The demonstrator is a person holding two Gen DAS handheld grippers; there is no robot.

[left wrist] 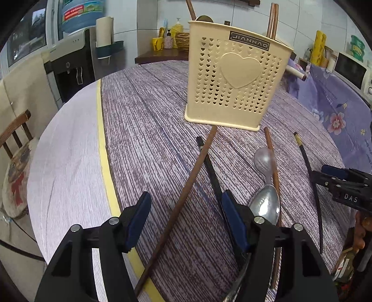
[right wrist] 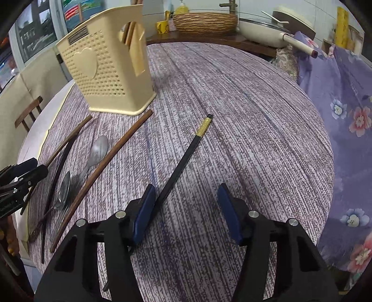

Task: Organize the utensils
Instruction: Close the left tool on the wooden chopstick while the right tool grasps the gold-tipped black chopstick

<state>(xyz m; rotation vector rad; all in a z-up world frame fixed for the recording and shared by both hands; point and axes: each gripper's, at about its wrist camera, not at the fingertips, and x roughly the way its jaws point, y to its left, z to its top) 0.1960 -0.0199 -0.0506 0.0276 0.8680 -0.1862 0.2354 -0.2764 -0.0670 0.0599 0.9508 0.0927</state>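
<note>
A cream perforated utensil holder [left wrist: 234,76] [right wrist: 104,69] stands on the round table [left wrist: 151,104], with brown chopsticks [left wrist: 272,21] upright inside it. My left gripper [left wrist: 186,204] is open low over the table. A loose brown chopstick [left wrist: 186,197] runs between its fingers untouched, and a black chopstick [left wrist: 209,165] passes under the right finger. Two metal spoons [left wrist: 265,204] [left wrist: 264,158] and another brown chopstick [left wrist: 273,174] lie just right of it. My right gripper [right wrist: 187,195] is open too. A gold-banded black chopstick [right wrist: 183,162] lies close along its left finger, the right pad well apart.
A wooden chair [left wrist: 16,130] stands past the table's left edge. Floral purple cloth [right wrist: 344,116] drapes along the right side. Behind the table sit a woven basket [right wrist: 204,21], a cream pan [right wrist: 262,30] and a water dispenser [left wrist: 69,62].
</note>
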